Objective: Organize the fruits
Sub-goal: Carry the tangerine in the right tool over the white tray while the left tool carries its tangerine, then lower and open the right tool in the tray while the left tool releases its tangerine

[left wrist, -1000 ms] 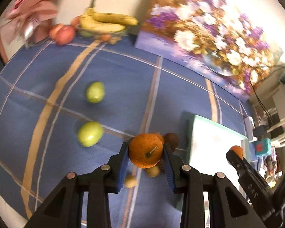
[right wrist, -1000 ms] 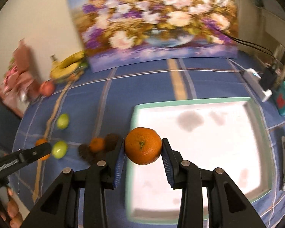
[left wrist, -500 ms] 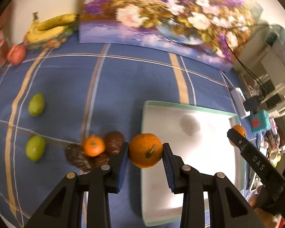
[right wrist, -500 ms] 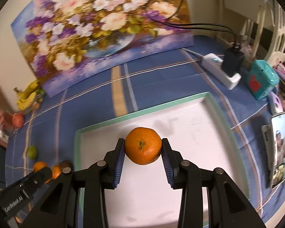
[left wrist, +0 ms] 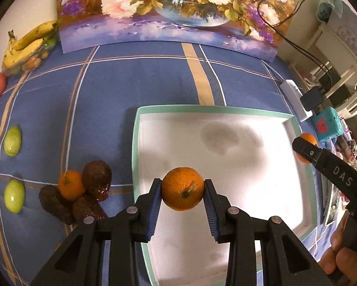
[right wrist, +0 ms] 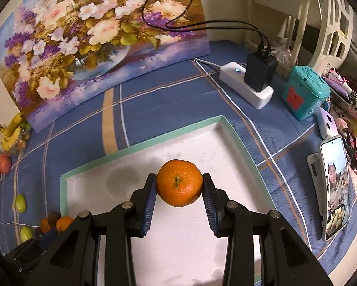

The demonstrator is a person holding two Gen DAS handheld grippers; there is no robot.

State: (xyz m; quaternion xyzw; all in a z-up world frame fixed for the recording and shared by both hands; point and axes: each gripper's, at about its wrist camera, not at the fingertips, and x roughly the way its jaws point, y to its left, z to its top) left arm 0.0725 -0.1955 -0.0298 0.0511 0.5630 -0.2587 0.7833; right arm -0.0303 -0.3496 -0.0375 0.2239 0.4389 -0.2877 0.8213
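My left gripper [left wrist: 182,196] and right gripper [right wrist: 179,187] each clamp a round orange tangerine [left wrist: 182,188] [right wrist: 179,183] above the white, green-rimmed tray's [left wrist: 136,143] bare floor.

Each tool clamps one orange: left tool [left wrist: 182,196] its stem-up orange [left wrist: 182,189], right tool [right wrist: 179,189] another orange [right wrist: 179,183], both above the white, green-rimmed tray [left wrist: 134,147].

A big floral painting [right wrist: 99,47] leans upright against the wall at the back of the blue checked cloth [left wrist: 135,83]. Right of it lies a white power strip [right wrist: 246,88] with a black adapter [right wrist: 260,70] plugged in, cables [right wrist: 202,23] looping up. Nearby, a teal box [right wrist: 304,91], and a lit phone [right wrist: 334,188] propped up.
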